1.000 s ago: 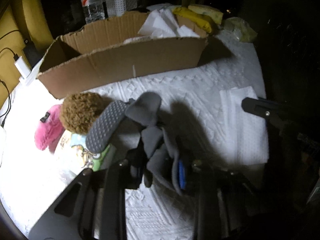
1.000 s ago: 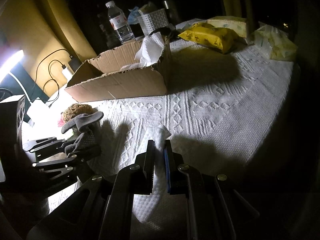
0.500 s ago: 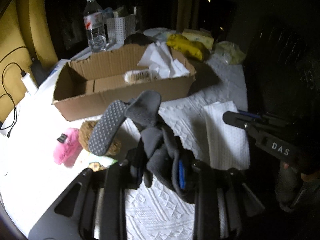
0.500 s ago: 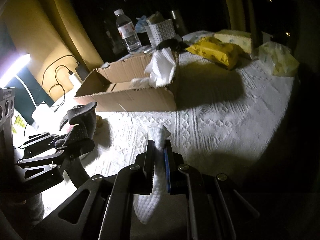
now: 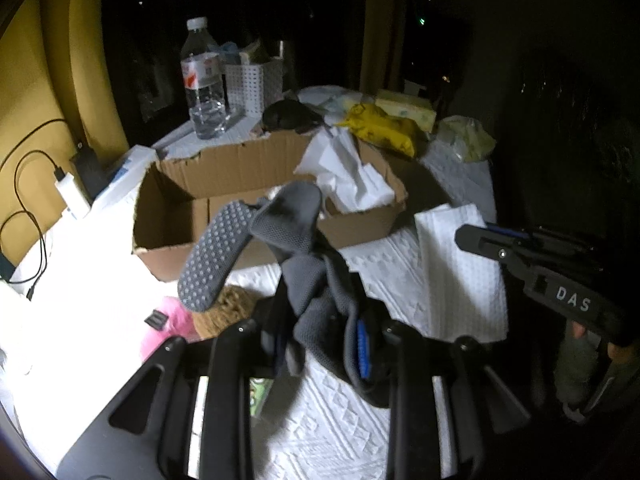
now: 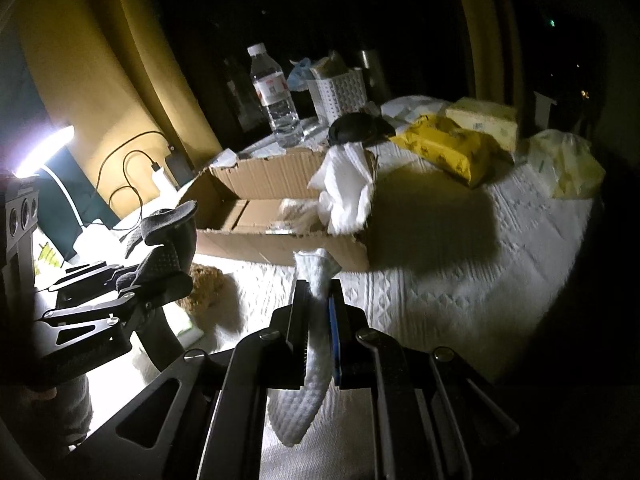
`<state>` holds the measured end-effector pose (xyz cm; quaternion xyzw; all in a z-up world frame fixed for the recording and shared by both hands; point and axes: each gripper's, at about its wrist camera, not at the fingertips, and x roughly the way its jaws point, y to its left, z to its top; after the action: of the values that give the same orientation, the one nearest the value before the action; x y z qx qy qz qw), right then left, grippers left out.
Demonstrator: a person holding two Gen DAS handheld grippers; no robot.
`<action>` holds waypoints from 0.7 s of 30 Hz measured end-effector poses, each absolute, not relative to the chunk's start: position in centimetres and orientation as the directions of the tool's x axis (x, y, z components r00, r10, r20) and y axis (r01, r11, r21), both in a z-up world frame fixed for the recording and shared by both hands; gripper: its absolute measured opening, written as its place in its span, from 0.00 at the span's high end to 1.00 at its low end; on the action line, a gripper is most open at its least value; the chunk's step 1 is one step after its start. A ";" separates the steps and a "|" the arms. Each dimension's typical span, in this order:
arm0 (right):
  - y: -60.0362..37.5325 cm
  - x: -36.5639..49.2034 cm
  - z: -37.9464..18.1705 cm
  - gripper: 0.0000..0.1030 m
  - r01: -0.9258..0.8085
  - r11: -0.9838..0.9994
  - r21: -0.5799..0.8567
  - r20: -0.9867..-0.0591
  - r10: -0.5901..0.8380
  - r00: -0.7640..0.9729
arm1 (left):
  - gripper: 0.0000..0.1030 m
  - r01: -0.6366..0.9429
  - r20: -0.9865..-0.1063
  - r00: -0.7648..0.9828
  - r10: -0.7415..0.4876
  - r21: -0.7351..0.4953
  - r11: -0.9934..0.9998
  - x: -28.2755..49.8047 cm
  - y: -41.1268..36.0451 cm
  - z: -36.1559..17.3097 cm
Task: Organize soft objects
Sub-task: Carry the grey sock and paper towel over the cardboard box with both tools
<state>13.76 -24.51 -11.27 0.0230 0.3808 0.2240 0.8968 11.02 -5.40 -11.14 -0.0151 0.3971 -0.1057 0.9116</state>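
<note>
A table (image 6: 480,264) under a white textured cloth fills the middle of a dark room. Behind it hang yellow curtains (image 6: 132,80), with black window glass (image 6: 320,8) between them showing small points of light. Left of the table a lamp (image 6: 44,152) glares white, washing out the cloth nearest it. A charger (image 5: 68,192) with a black cable lies at the table's left edge.
</note>
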 end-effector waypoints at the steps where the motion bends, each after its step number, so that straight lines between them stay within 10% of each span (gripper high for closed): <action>1: -24.4 13.9 -11.1 0.91 -0.387 0.898 0.210 -0.671 0.421 0.611 | 0.74 0.181 -0.719 0.664 -0.205 -0.111 0.977 11.1 -5.3 -11.0; 21: -23.1 17.5 -8.6 0.91 -0.436 0.881 0.184 -0.637 0.444 0.629 | 0.74 0.157 -0.688 0.702 -0.184 -0.102 0.982 14.4 -3.7 -9.0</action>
<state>17.52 -23.15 -8.62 0.0061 0.3547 0.2438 0.9026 14.45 -3.71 -9.03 -0.0179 0.3749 -0.0923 0.9223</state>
